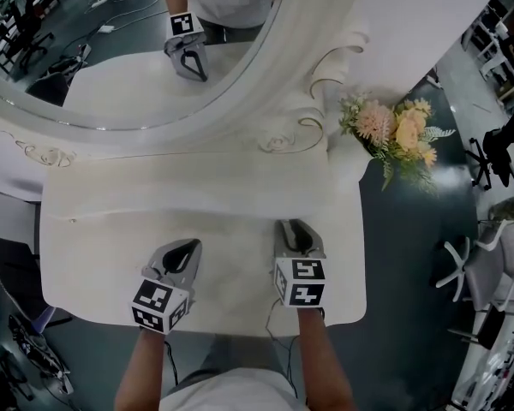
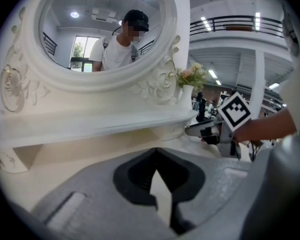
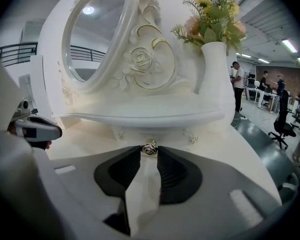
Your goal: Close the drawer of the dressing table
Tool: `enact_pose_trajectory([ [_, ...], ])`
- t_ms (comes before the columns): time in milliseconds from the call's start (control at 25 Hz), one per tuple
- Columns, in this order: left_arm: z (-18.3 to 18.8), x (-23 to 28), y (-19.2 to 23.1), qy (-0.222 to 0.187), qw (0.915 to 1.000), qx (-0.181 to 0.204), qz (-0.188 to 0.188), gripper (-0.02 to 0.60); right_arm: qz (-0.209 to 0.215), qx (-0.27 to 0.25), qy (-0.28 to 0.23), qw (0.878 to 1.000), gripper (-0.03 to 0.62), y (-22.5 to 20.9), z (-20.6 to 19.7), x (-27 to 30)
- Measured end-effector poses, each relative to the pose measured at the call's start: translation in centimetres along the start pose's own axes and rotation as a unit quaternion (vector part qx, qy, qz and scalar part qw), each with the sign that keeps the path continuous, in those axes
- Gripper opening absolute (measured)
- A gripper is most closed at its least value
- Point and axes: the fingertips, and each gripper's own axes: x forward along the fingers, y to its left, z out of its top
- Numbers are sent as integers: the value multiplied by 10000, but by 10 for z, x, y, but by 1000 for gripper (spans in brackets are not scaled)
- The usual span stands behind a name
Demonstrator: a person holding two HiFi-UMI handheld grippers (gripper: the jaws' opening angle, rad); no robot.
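The white dressing table (image 1: pixel 111 195) has a low shelf (image 3: pixel 140 115) under its oval mirror (image 1: pixel 111 50). A small metal drawer knob (image 3: pixel 149 147) sits just below that shelf. My right gripper (image 3: pixel 149 152) holds this knob between its tips, jaws closed in on it; in the head view my right gripper (image 1: pixel 296 227) reaches the shelf's front edge. The drawer front behind the knob is mostly hidden. My left gripper (image 1: pixel 187 248) hovers over the tabletop to the left, shut and holding nothing, its tips touching in the left gripper view (image 2: pixel 156 151).
A white vase (image 3: pixel 217 74) of pink and yellow flowers (image 1: pixel 394 131) stands at the shelf's right end. Two small knobs or feet (image 3: pixel 192 139) flank the drawer. Office chairs (image 1: pixel 467 272) stand on the dark floor to the right.
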Motion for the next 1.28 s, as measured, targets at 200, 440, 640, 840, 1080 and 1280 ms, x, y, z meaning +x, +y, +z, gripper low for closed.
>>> enact_pose_trajectory([
  [200, 5, -9, -3, -52, 10000, 34, 0, -2, -31, 38, -25, 10000, 91, 0, 2, -10],
  [440, 14, -27, -11, -182, 9998, 97, -41, -2, -131, 80, -104, 9998, 89, 7, 6, -40],
  [640, 29, -51, -22, -403, 9989, 191, -105, -2, -234, 30, -255, 9994, 89, 19, 15, -75],
  [840, 38, -84, -37, -619, 9977, 260, -136, -2, -321, -33, -448, 9985, 64, 35, 20, -118],
  [1080, 45, -124, -54, -824, 9958, 355, -161, -2, -466, -83, -662, 9967, 26, 54, 22, -167],
  [1280, 48, -154, -64, -954, 9944, 437, -133, -2, -513, -123, -815, 9953, 8, 70, 22, -203],
])
